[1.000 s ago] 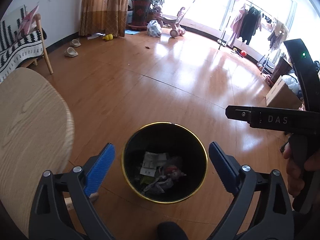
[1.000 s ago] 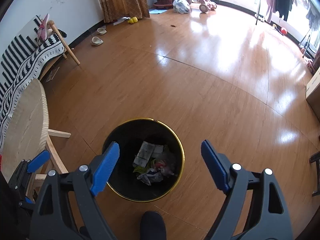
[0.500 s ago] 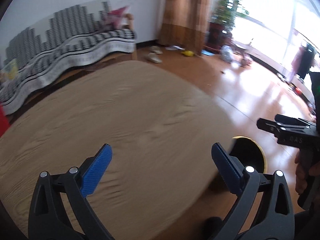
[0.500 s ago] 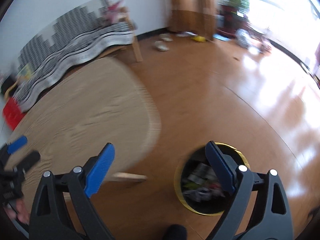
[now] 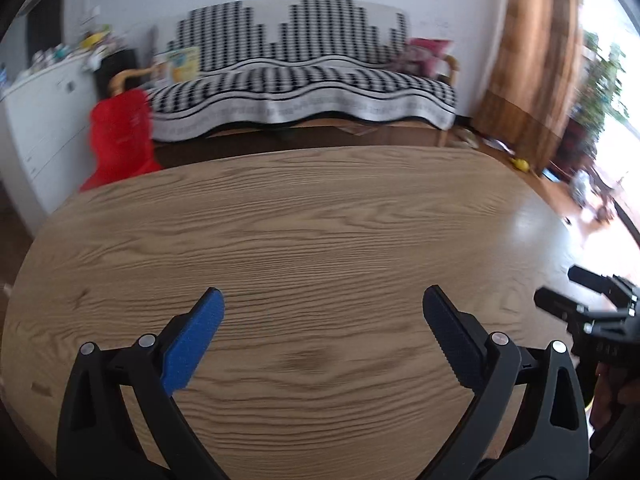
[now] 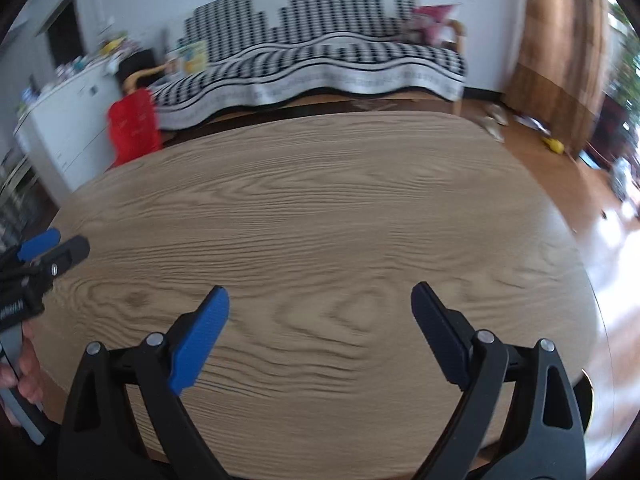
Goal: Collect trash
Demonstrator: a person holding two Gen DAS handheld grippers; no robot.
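Note:
My left gripper (image 5: pixel 323 308) is open and empty, held over the oval wooden table (image 5: pixel 304 220). My right gripper (image 6: pixel 320 306) is open and empty too, over the same table (image 6: pixel 320 208). No trash shows on the table top in either view. A sliver of the black bin's gold rim (image 6: pixel 588 384) shows past the table's right edge in the right wrist view. The right gripper's body (image 5: pixel 592 320) shows at the right of the left wrist view. The left gripper's blue-tipped body (image 6: pixel 38 248) shows at the left of the right wrist view.
A sofa with a black-and-white cover (image 5: pixel 304 84) stands behind the table. A red bag (image 5: pixel 120 140) sits at its left end, beside a white cabinet (image 5: pixel 44 120). Brown curtains (image 5: pixel 528 60) hang at the right, and glossy wood floor (image 6: pixel 600 200) lies beyond the table.
Both grippers swung left and up, from above the trash bin on the floor to over the table top. Both stayed open and empty. The bin has almost left view.

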